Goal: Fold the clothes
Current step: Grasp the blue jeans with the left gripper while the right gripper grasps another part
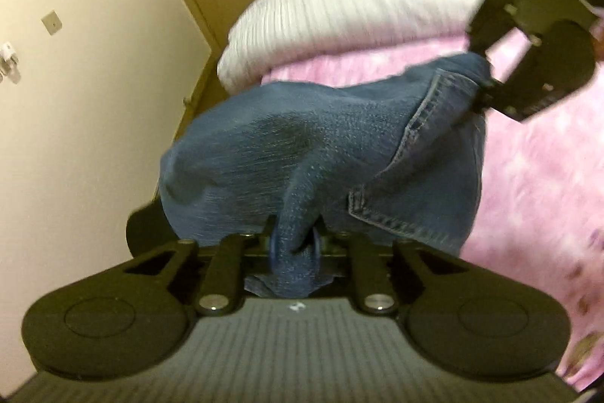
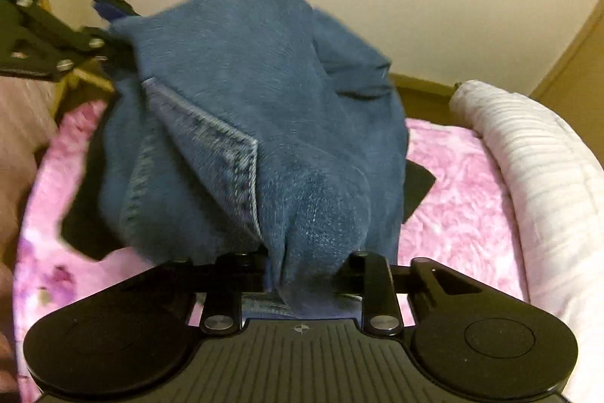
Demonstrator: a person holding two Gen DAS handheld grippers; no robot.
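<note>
Jeans: one pair, bunched dark-blue denim, held up over the pink blanket. Grippers: two. Left gripper jaws nearly together, pinching a fold of denim. Right gripper jaws narrowed, clamped on a thicker bunch of the same jeans; it also shows in the left view at the denim's far corner. One white pillow lies beyond the jeans, at the blanket's edge.

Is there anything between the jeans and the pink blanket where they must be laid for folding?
Nothing visible. The jeans hang from the left gripper and the right gripper, both shut on denim, over the pink blanket. The white quilt lies aside.
</note>
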